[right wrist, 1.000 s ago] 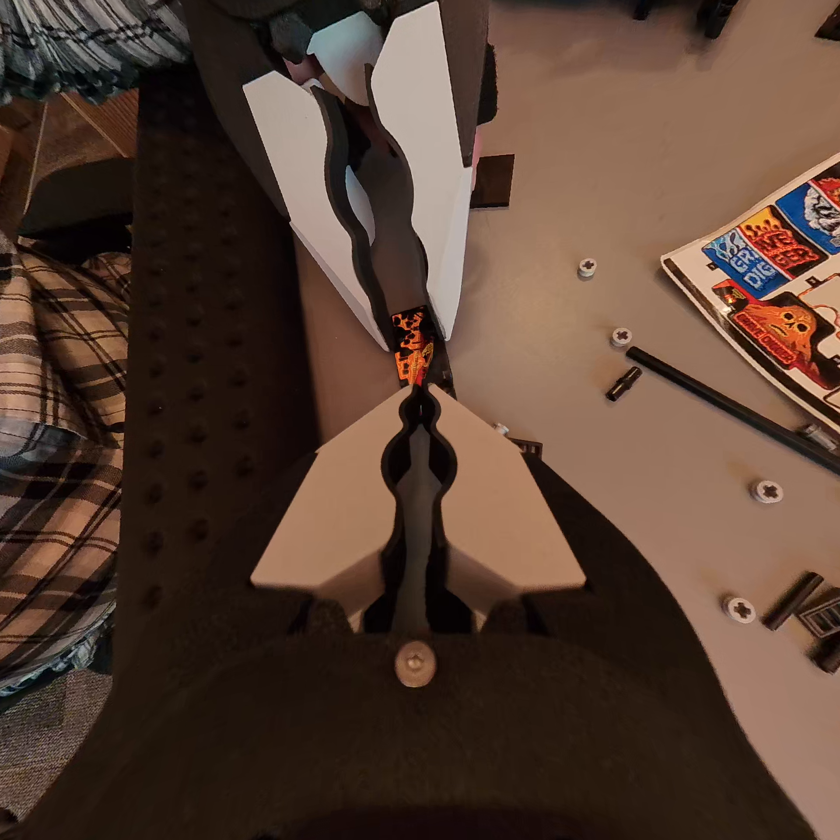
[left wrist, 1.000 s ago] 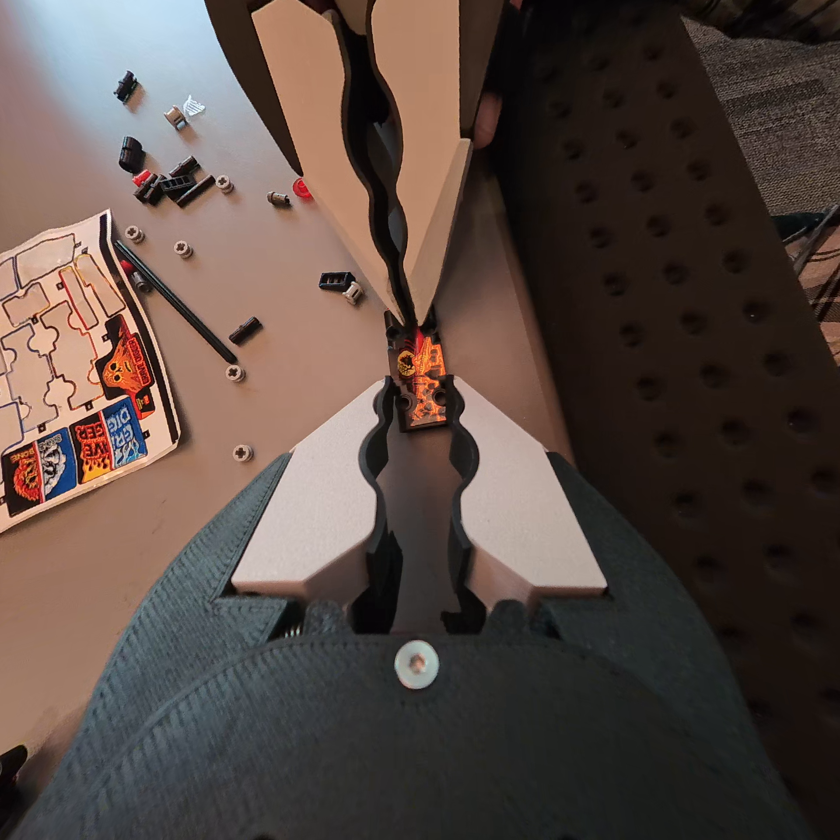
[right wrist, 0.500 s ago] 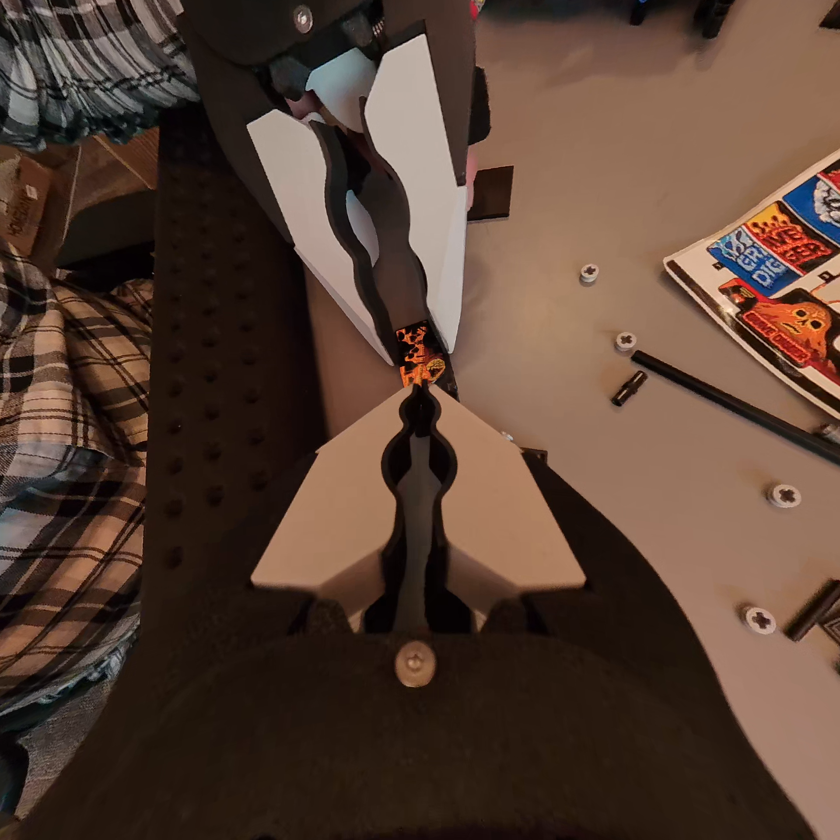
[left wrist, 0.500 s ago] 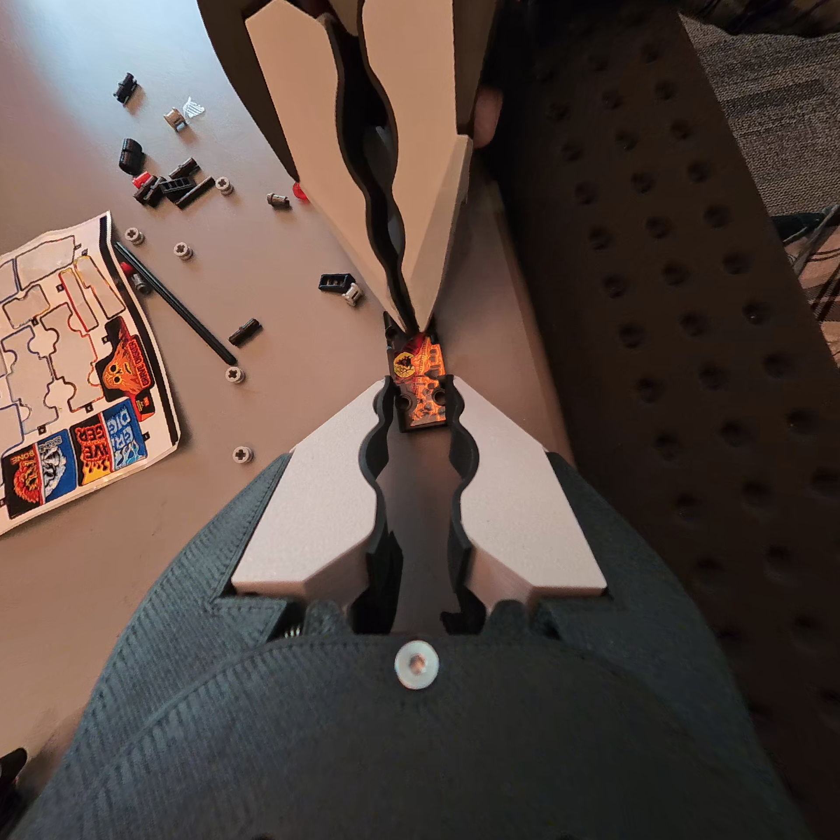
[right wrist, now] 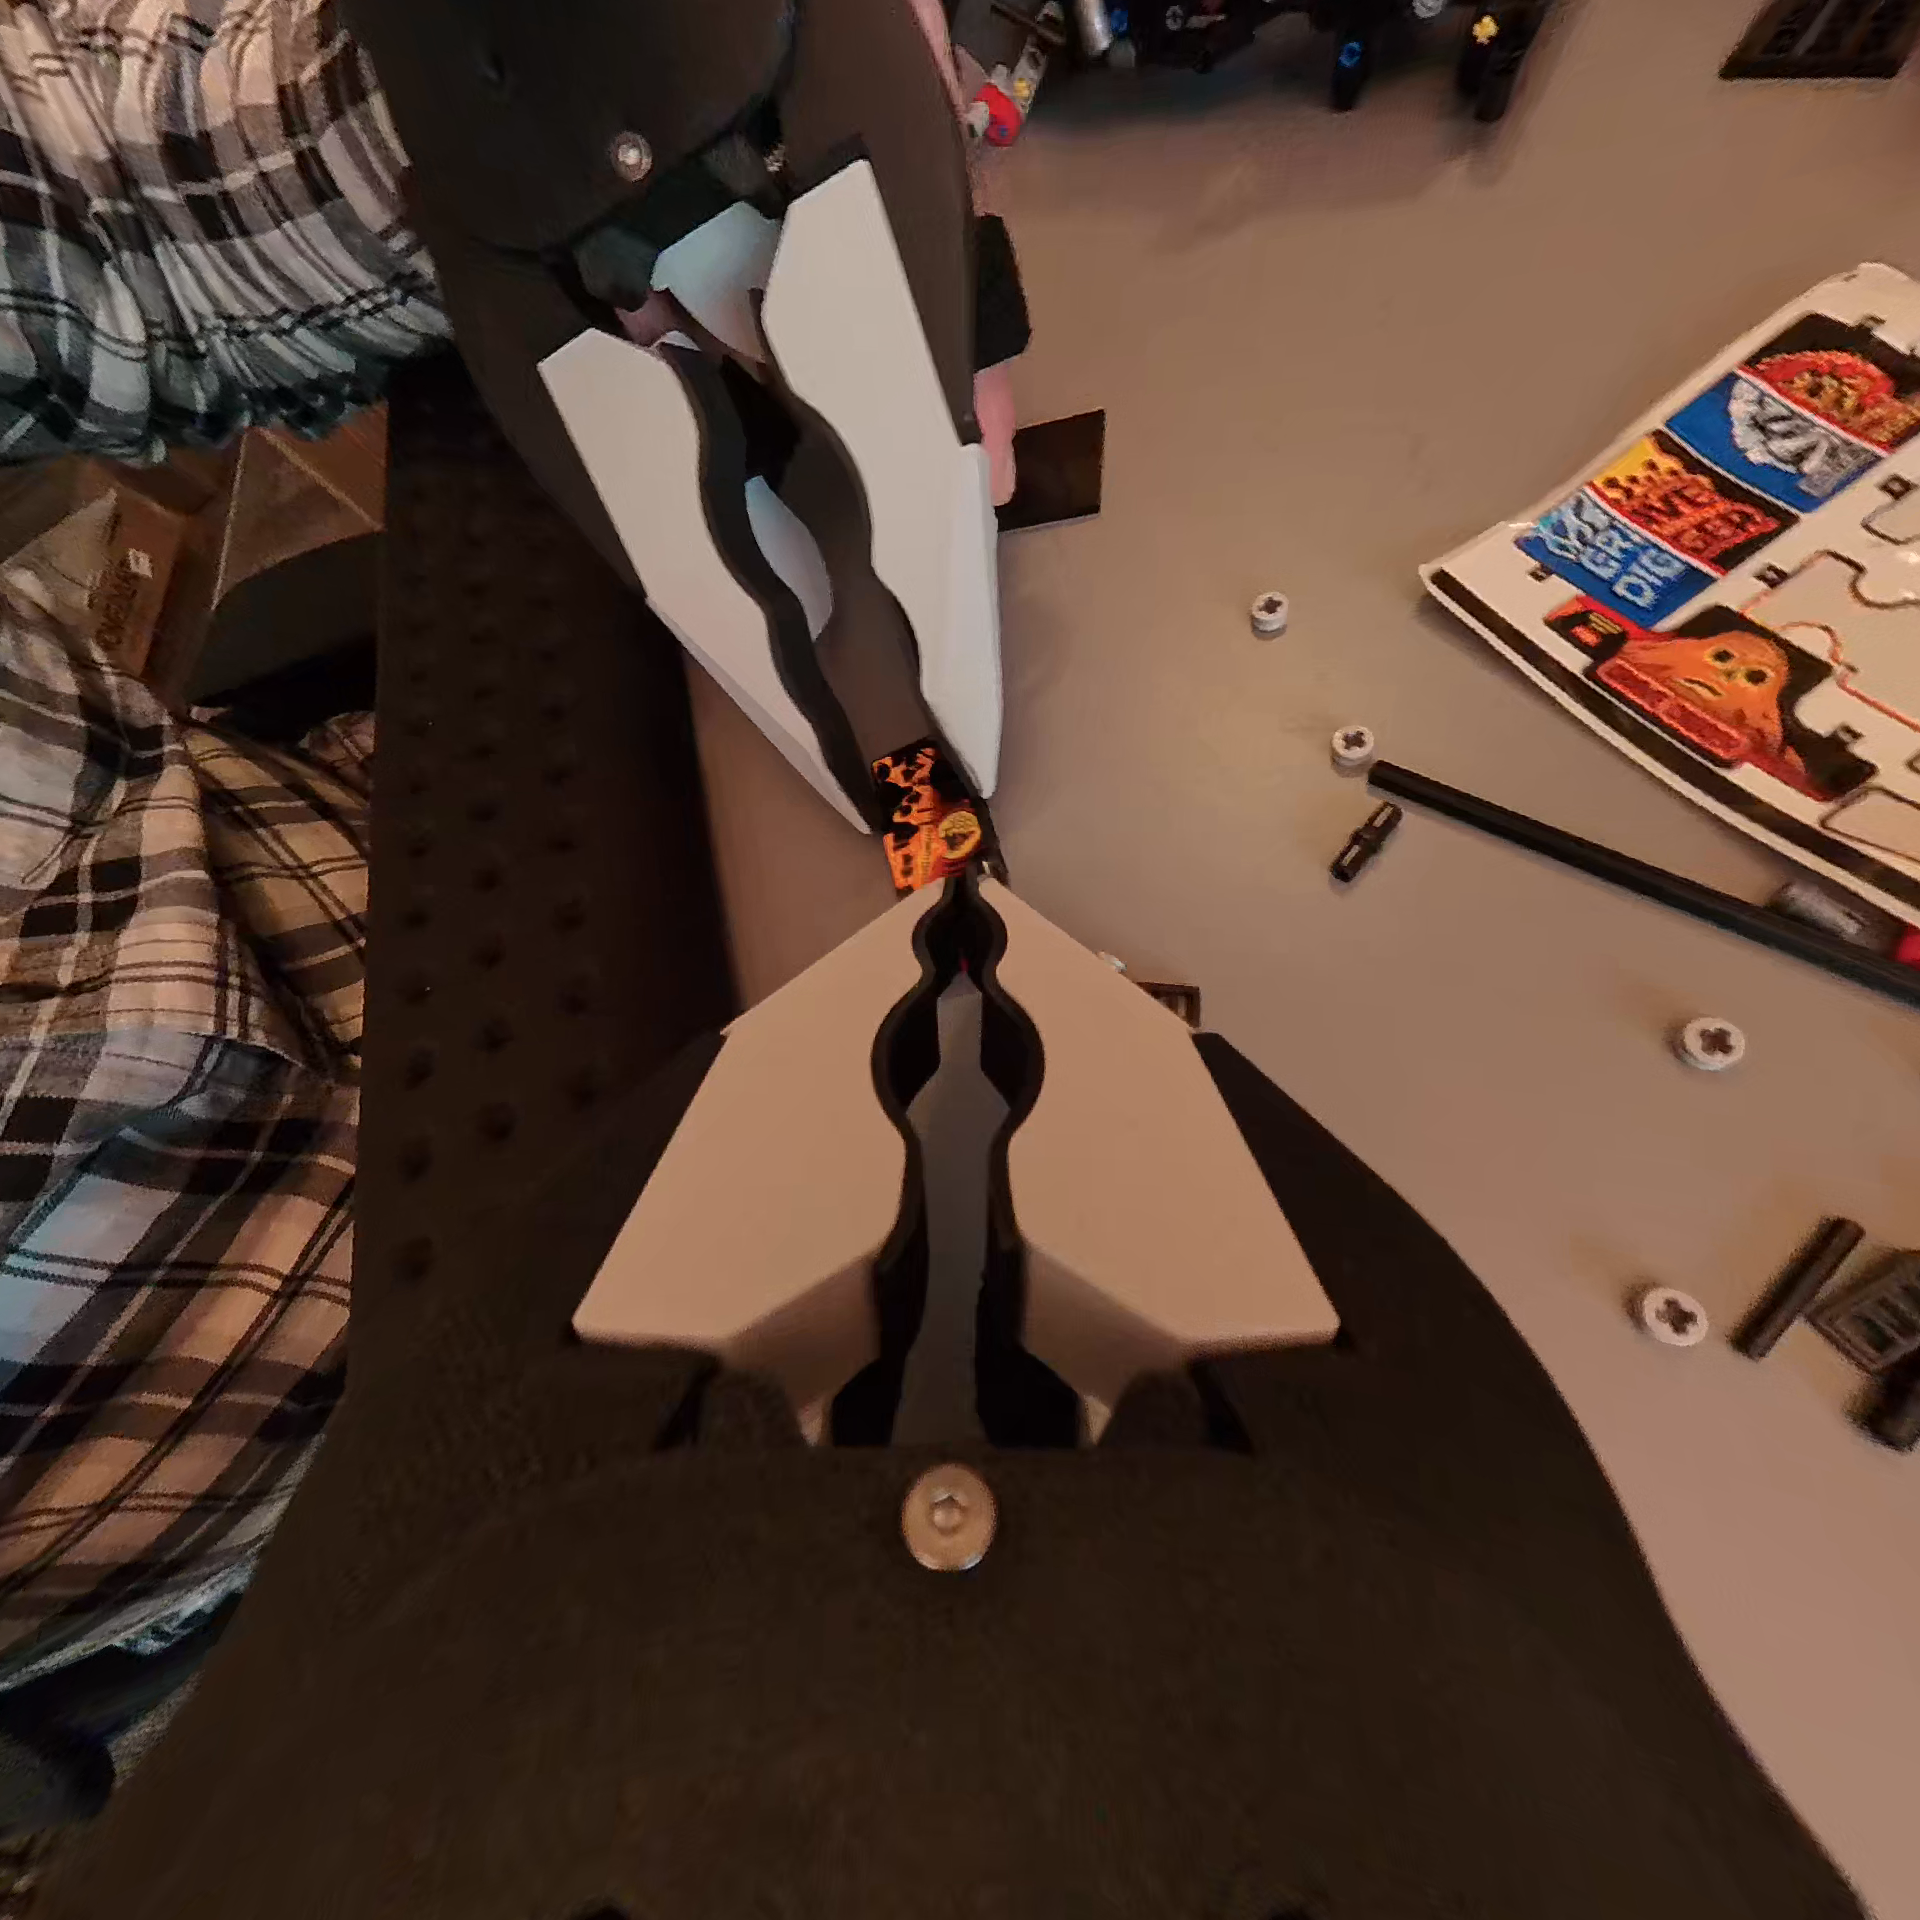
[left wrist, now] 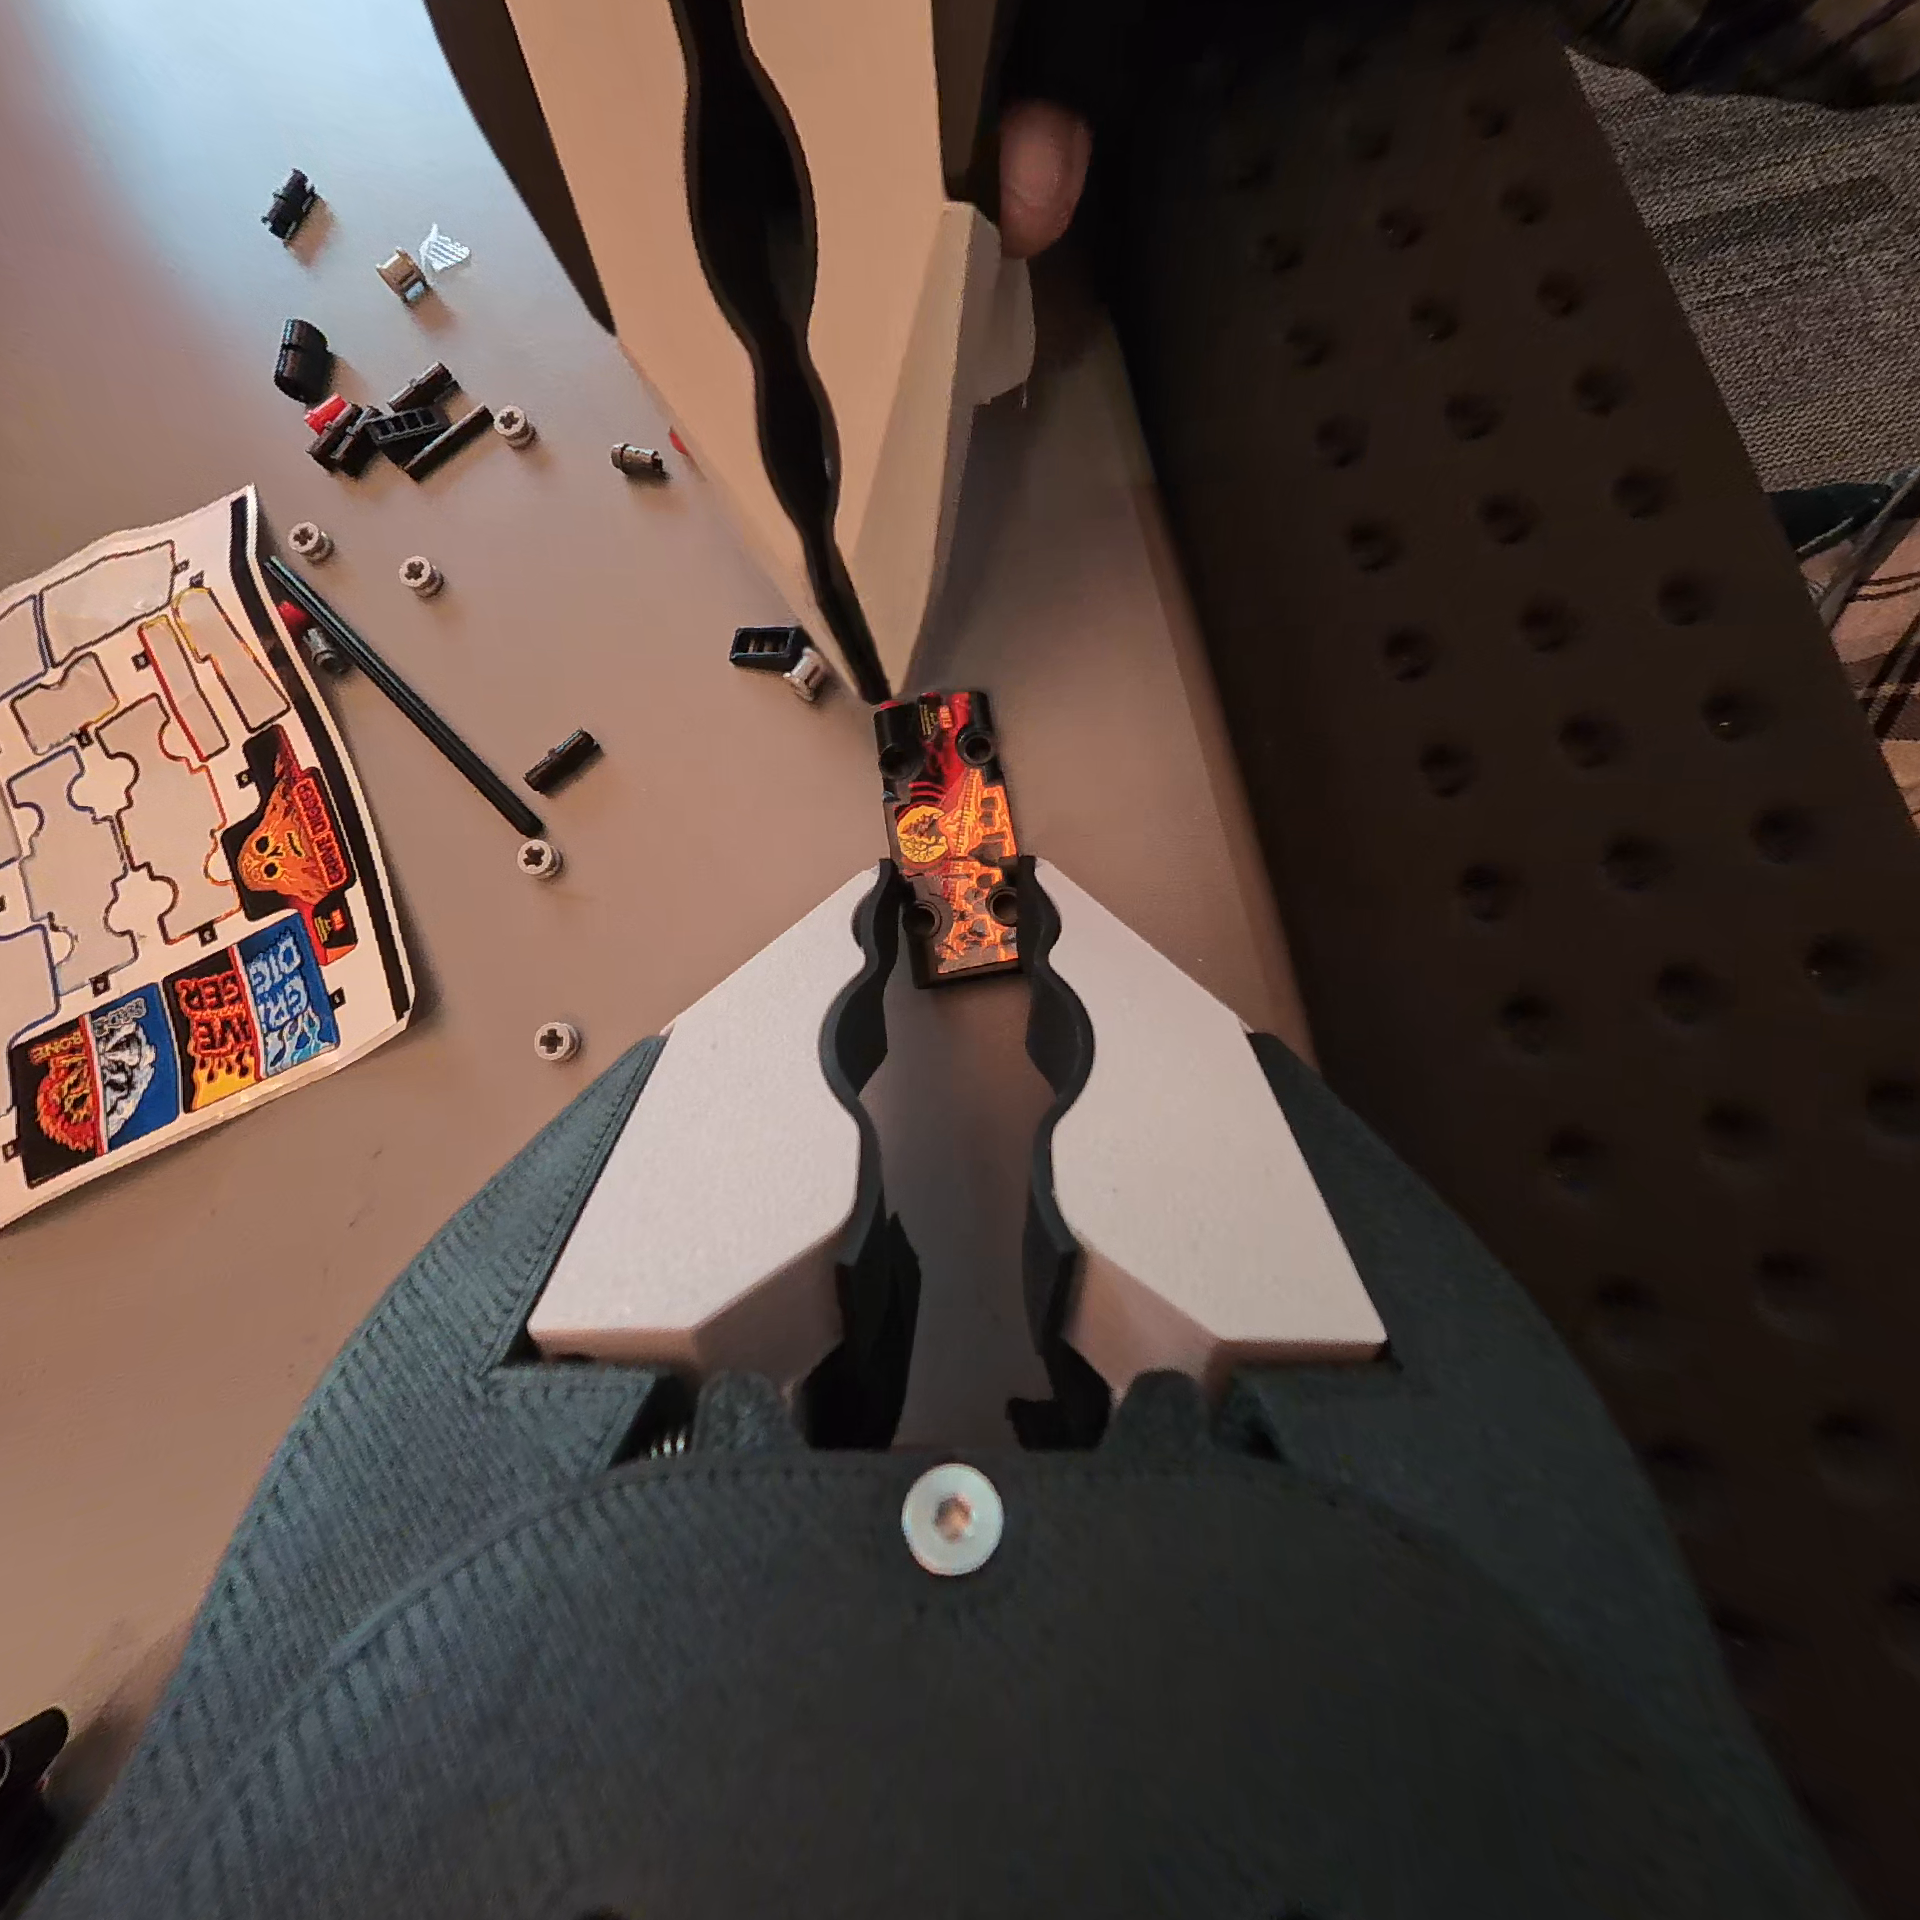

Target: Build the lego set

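Left wrist view shows the left tongs [left wrist: 958,914] clamped on the near end of a black lego panel [left wrist: 951,842] carrying an orange flame sticker, held just above the grey surface [left wrist: 644,1039] beside a dark perforated board [left wrist: 1558,727]. The right tongs [left wrist: 878,686] come in from above, nearly closed, tips at the panel's far left corner — whether they pinch it or only touch it I cannot tell from here.

The risk, as I judge it, is the grip: the left tongs hold only a short stretch of the panel, so a sideways push from the right tongs could twist it loose, drop it, or lift a sticker edge.

Right wrist view shows what the other does not: the panel [right wrist: 925,831] nearly edge-on, its end reaching into the narrow gap of the right tongs [right wrist: 961,894], and a person's plaid clothing [right wrist: 156,935] past the board. Only the left view gives the sticker's face, the sticker sheet [left wrist: 177,831] whole, and the cluster of small black parts [left wrist: 384,416].
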Demonstrator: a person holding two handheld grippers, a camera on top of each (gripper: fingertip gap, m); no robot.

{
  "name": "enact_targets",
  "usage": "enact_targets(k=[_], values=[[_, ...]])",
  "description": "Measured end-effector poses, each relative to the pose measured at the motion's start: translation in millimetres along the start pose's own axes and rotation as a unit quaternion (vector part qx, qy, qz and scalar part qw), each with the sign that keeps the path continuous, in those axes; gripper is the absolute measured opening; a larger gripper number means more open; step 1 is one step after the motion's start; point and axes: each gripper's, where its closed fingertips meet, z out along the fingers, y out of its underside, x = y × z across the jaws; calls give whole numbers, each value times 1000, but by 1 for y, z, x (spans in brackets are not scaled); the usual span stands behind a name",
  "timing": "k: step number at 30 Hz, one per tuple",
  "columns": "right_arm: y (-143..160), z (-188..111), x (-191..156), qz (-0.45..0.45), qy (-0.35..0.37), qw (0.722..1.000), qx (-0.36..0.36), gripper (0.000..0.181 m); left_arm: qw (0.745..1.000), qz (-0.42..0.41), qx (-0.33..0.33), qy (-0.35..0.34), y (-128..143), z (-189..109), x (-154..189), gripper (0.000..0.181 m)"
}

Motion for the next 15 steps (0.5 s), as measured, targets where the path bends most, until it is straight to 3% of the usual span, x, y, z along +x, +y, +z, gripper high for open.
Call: enact_targets(k=[8,15], values=[[8,15,-7,-52,9,998,-46,0,1000,-1,1,0,0,0,0,22],[2,-2,7,-17,27,999,-7,0,1000,-3,2,2,0,0,-1,22]])
